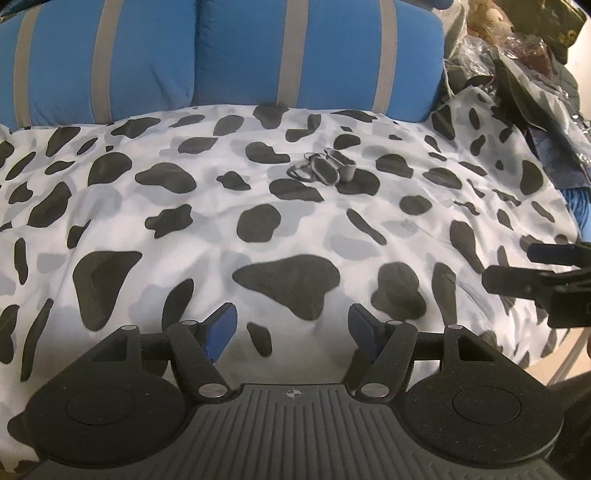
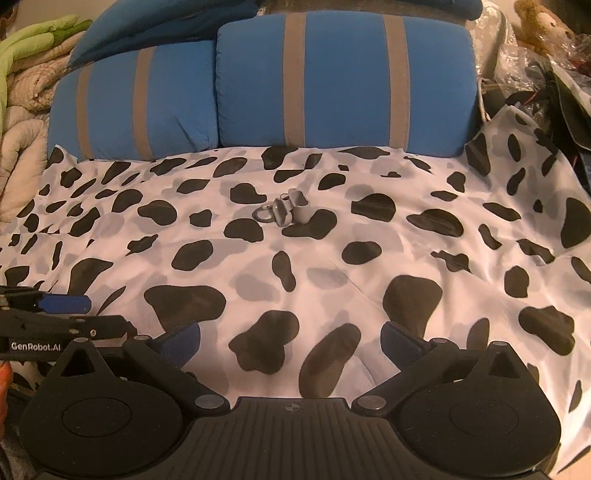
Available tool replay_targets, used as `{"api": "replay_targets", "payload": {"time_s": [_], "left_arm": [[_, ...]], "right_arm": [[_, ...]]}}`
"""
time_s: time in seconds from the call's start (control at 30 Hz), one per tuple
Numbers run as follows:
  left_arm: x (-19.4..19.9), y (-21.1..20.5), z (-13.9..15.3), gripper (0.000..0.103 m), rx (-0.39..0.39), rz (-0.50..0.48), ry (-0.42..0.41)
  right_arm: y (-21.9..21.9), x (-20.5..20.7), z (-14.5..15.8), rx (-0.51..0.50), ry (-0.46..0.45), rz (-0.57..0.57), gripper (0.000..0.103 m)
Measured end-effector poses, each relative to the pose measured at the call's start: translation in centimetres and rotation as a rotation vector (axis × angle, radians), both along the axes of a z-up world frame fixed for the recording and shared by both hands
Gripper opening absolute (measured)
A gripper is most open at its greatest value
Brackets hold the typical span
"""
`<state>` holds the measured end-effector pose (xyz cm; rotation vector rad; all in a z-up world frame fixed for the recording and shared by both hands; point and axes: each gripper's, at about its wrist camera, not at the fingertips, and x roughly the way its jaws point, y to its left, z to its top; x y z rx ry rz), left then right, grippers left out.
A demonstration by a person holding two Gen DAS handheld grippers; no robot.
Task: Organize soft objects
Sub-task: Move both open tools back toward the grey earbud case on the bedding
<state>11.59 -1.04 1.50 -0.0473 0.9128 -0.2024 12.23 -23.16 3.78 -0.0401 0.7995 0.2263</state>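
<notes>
A white blanket [image 1: 207,229] with black cow patches lies spread over the bed. Two blue pillows with grey stripes lean side by side at its head, one on the left [image 2: 147,103] and one on the right [image 2: 343,81]. A small grey case with a ring [image 2: 288,210] sits on the blanket's middle, also visible in the left wrist view [image 1: 332,168]. My left gripper [image 1: 291,328] hovers open over the near part of the blanket, nothing between its blue pads. My right gripper [image 2: 291,334] is open too, wider, and empty, just right of the left one.
Folded green and beige quilts [image 2: 26,74] are stacked at the far left. Dark bags, crinkled plastic [image 2: 532,74] and a brown plush toy [image 2: 539,26] crowd the far right. A darker blue cushion [image 2: 166,26] lies behind the pillows.
</notes>
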Motion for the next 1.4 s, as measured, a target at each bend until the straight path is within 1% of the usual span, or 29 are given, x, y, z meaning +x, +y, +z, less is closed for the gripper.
{"api": "replay_targets", "payload": {"time_s": [0.27,0.37,0.8,1.0,1.1,1.2,1.27,1.4], "left_arm": [[2.1,-0.4,-0.2,0.066,0.019,-0.019,-0.019],[2.9,-0.5,-0.3,0.066,0.032,-0.022,-0.023],[6.3,-0.5,-1.0,0.066,0.050,-0.011,-0.036],[7.7,-0.5,-1.3,0.066,0.062,-0.014,-0.046],[8.3,-0.6,-1.5,0.075,0.071,-0.010,-0.047],[9.0,-0.6,-1.7,0.076,0.069,-0.008,-0.048],[9.5,-0.6,-2.0,0.078,0.068,-0.008,-0.041],[10.6,-0.5,-2.3,0.079,0.056,-0.011,-0.026]], "right_arm": [[-0.3,2.5,-0.4,0.030,0.020,-0.003,0.103],[-0.2,3.4,-0.7,0.018,0.021,-0.003,0.103],[0.4,7.1,-1.5,-0.007,0.015,0.003,0.103],[0.8,9.0,-2.1,-0.042,0.012,-0.015,0.103],[0.9,9.9,-2.3,-0.045,0.002,-0.017,0.103],[0.9,11.0,-2.7,-0.054,-0.002,-0.018,0.103],[1.0,11.7,-3.0,-0.066,-0.006,-0.020,0.103],[1.1,13.1,-3.6,-0.070,-0.015,-0.017,0.103]]}}
